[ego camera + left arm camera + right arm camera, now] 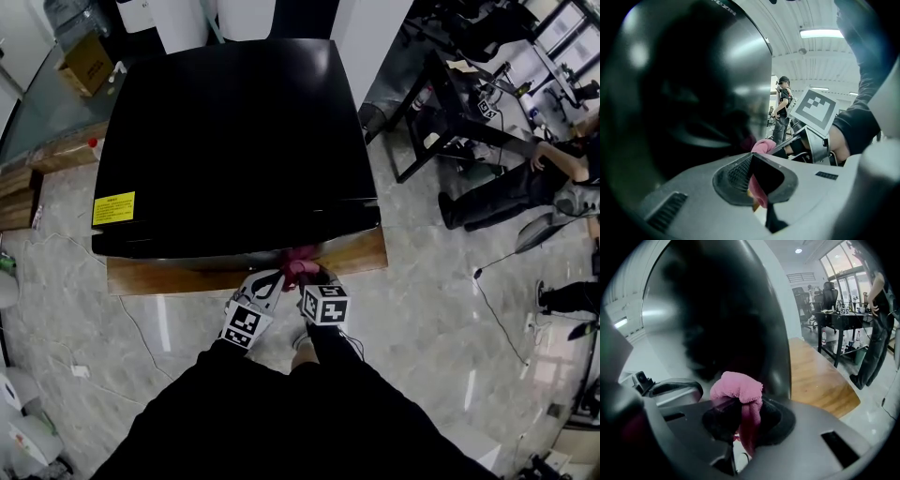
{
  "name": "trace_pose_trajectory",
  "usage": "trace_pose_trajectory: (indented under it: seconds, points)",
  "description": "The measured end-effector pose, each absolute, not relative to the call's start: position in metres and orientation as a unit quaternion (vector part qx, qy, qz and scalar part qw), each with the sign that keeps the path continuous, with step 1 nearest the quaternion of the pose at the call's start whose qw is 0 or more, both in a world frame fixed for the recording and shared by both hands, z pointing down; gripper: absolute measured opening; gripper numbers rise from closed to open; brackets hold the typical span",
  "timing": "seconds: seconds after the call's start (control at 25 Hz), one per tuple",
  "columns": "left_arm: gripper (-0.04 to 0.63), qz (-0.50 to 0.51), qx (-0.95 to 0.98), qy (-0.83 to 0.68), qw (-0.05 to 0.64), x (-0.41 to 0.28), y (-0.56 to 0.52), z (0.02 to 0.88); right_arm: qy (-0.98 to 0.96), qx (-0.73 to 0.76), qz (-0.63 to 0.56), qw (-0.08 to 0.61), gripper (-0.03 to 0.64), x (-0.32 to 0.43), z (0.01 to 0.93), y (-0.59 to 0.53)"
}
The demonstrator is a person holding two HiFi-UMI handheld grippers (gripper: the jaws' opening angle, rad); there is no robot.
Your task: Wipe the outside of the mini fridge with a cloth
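The black mini fridge [234, 141] stands on a low wooden platform [361, 255], seen from above. Both grippers are low at its front face, close together. A pink cloth [300, 263] is bunched between them against the front. My left gripper [266, 284] has a strip of the pink cloth [758, 193] pinched in its jaws [752, 180]. My right gripper [315, 279] is shut on the cloth [738, 385], which bulges above its jaws [743, 420] and touches the glossy fridge front [722, 310]. The right gripper's marker cube [814, 110] shows in the left gripper view.
A yellow label [113, 207] sits on the fridge top's front left corner. A desk [459, 94] and a person in dark clothes [525, 178] are to the right. A cardboard box [86, 61] lies at the back left. Another person [782, 108] stands beyond the fridge.
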State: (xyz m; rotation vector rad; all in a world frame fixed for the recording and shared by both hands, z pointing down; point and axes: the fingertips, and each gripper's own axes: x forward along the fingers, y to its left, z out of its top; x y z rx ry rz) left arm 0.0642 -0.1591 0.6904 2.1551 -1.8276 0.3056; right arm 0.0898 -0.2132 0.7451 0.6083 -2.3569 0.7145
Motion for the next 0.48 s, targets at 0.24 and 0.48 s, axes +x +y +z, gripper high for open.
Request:
trace_pose_trajectory:
  seconds: [0.24, 0.48]
  points:
    - [0.005, 0.110, 0.747, -0.637, 0.153, 0.091, -0.190, 0.694, -0.884, 0.231, 0.269, 0.305, 0.058, 0.122, 0.750, -0.250]
    - [0.005, 0.113, 0.744, -0.642, 0.151, 0.117, -0.215, 0.690, -0.886, 0.235, 0.259, 0.303, 0.057, 0.149, 0.747, -0.284]
